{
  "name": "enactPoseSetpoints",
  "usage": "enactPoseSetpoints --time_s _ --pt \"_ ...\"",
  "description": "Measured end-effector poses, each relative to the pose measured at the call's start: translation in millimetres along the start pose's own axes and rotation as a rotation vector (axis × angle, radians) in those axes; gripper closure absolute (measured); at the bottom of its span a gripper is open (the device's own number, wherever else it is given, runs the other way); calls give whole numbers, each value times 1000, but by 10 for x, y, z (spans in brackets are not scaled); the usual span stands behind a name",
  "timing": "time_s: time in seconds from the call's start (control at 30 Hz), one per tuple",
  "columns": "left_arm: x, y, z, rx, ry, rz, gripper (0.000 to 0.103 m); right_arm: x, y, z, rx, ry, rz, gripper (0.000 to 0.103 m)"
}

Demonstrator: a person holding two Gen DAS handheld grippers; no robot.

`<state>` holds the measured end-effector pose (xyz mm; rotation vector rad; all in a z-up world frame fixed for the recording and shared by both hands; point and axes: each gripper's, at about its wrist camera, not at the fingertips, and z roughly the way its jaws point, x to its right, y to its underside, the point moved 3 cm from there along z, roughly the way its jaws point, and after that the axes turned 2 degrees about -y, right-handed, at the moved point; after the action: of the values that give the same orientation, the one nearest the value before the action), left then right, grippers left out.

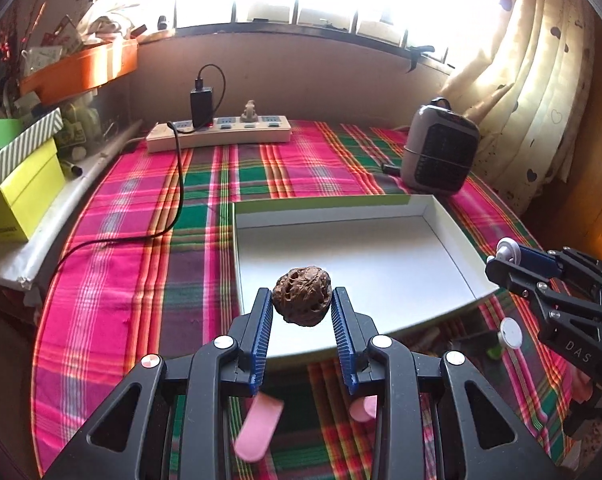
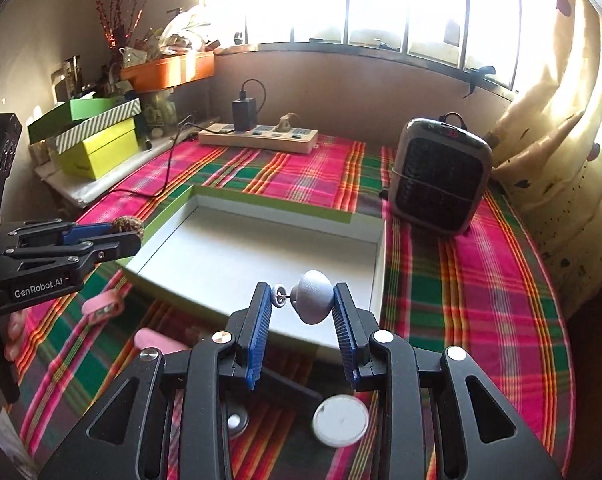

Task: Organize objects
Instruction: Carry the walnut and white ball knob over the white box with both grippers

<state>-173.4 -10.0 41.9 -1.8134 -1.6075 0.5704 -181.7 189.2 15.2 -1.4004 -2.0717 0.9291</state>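
A: Item one — the landmark?

B: Shallow rectangular cardboard box lid (image 1: pixel 441 216), white inside, lime-green outside, lying open-side up on the pink-and-green plaid cloth (image 1: pixel 133 248). Nothing lies in it.

A: Left gripper?

B: Left gripper (image 1: pixel 302 300) — black frame, blue ribbed pads (image 1: pixel 261 320). Its jaws stand narrow, pinched on a brown wrinkled walnut (image 1: pixel 303 295), held in the air above the lid's near edge.

A: Right gripper?

B: Right gripper (image 2: pixel 303 300), same build. Narrow too, clamped on a small white mushroom-shaped knob (image 2: pixel 313 298) with a thin metal pin and a little washer (image 2: pixel 278 295) at the end toward the left pad. Also above the lid's near edge, toward its right corner.

A: Loose pieces on the cloth?

B: On the near side of the lid: a white round disc (image 2: pixel 341 420), a pink oblong piece (image 1: pixel 259 428), a pink ring-like piece (image 2: pixel 103 304) further left. What they are, I cannot tell.

A: Beyond the lid?

B: Cream power strip (image 1: pixel 219 134) with a black charger (image 1: pixel 201 106) plugged in, its cable trailing left of the lid. Grey-and-black portable heater (image 2: pixel 441 176) past the lid's far right corner. Yellow-green boxes (image 1: pixel 25 196) stacked well to the left.
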Motion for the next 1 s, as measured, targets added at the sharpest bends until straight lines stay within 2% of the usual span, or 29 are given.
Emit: enactPoseSetpoints --time_s 0.57,1.0 --pt "-21 -259 594 -73 -26 27 75 290 -203 830 -150 22 19 70" --pt "-17 -260 827 -118 -58 32 75 272 -187 1040 -205 39 -20 70"
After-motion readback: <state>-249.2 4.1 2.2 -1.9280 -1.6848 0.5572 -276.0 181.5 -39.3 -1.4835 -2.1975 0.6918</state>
